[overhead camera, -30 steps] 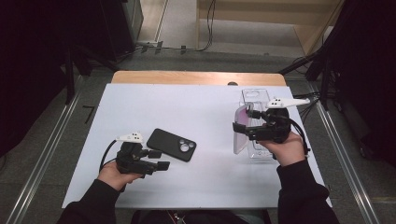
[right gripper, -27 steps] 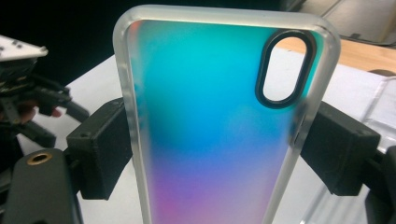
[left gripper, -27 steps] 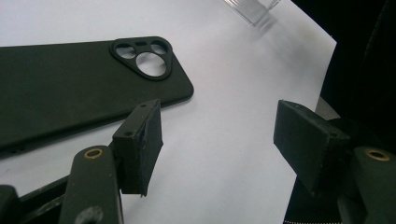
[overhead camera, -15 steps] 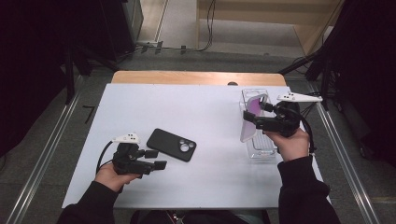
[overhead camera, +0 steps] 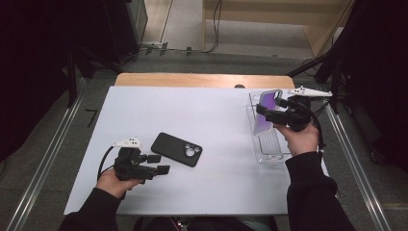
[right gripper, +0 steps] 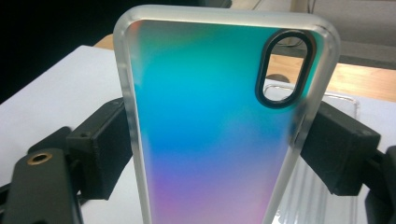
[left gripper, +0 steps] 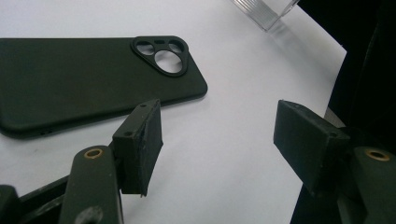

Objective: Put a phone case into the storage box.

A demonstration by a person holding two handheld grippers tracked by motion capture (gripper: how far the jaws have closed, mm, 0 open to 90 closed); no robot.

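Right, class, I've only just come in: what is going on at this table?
A person works with a gripper in each hand. The right gripper is clamped on an iridescent phone case, held upright over the clear tray at the table's right side. The left gripper waits open beside a black phone case lying flat on the white table, not touching it.

**Black sleeves, black tools**

The person wears long black sleeves. Each hand-held gripper, left (overhead camera: pixel 160 164) and right (overhead camera: pixel 261 110), is black, with blocky matte pads, brass-coloured pivot rivets, a pale three-cornered plate on top and a black trailing cable.
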